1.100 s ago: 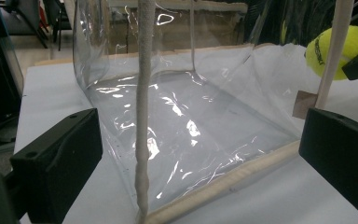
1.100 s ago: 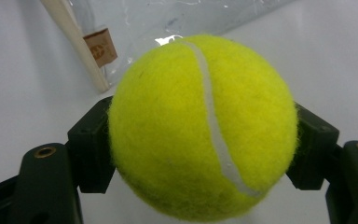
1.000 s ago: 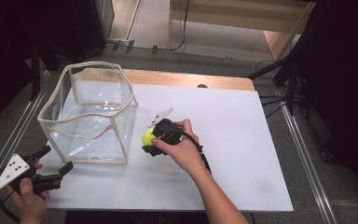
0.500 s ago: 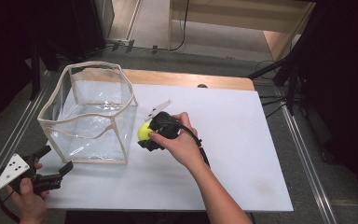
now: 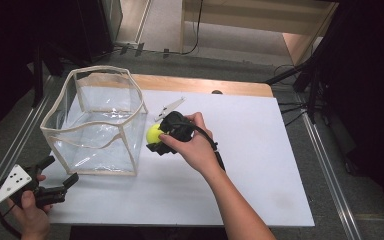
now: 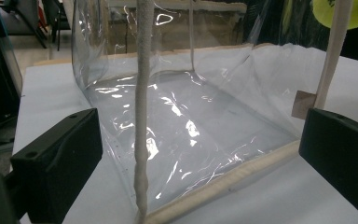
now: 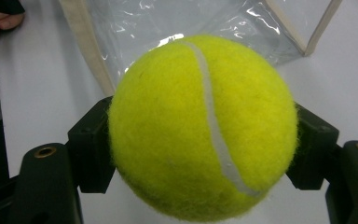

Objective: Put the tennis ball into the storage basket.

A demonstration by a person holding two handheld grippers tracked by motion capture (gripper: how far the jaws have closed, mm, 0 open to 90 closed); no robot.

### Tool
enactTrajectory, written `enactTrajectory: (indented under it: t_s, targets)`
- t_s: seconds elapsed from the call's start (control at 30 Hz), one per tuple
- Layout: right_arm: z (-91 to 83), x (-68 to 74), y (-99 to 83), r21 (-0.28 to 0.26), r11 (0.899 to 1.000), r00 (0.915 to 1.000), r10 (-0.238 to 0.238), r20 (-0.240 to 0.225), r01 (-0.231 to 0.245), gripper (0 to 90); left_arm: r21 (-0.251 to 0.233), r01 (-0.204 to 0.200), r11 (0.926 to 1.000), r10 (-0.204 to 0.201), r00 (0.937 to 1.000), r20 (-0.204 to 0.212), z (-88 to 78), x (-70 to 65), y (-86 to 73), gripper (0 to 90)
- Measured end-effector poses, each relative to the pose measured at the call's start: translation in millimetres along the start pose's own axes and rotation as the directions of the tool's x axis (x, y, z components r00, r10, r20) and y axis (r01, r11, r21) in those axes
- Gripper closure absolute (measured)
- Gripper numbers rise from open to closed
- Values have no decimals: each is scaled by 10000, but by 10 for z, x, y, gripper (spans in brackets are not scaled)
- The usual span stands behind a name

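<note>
Tennis ball (image 7: 200,126), bright yellow and fuzzy with a white seam, sits squeezed between the two black jaws of the right gripper (image 5: 156,139). One jaw presses on each side of it, so the ball is held tight. It hangs a little above the white table (image 5: 260,165), just to the right of the clear bag (image 5: 97,125). From above, the ball looks very close to the bag's right wall, but it is hard to tell if they touch.

The clear bag stands open on the left part of the table. It has see-through plastic walls and a cream trim along its edges.

The left gripper (image 5: 57,175) rests at the near left corner of the table, held in the person's left hand (image 5: 30,212). Its jaws are spread wide apart with nothing between them. They point at the bag's near corner, which is just in front of them.

A wooden strip (image 5: 200,85) runs along the far edge of the table.
</note>
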State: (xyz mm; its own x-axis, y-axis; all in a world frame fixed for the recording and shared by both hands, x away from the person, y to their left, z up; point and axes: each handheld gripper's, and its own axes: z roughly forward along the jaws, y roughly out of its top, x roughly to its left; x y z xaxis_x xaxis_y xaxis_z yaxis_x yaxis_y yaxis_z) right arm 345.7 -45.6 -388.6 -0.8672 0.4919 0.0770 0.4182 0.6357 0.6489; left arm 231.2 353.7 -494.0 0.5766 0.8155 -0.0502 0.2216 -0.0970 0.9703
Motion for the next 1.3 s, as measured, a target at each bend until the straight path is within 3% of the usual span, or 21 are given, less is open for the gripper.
enactTrajectory:
  t_s: [0.43, 1.3]
  targets:
    - [-123, -15, 192, -27, 10000, 9997, -90, -210, 89, 236, -24, -6, 10000, 6, 10000, 25, -1, 4, 1, 0]
    - [-380, -31, 525, -218, 9987, 9989, -453, -112, 451, 236, -23, -17, 10000, 17, 10000, 35, 6, 4, 1, 0]
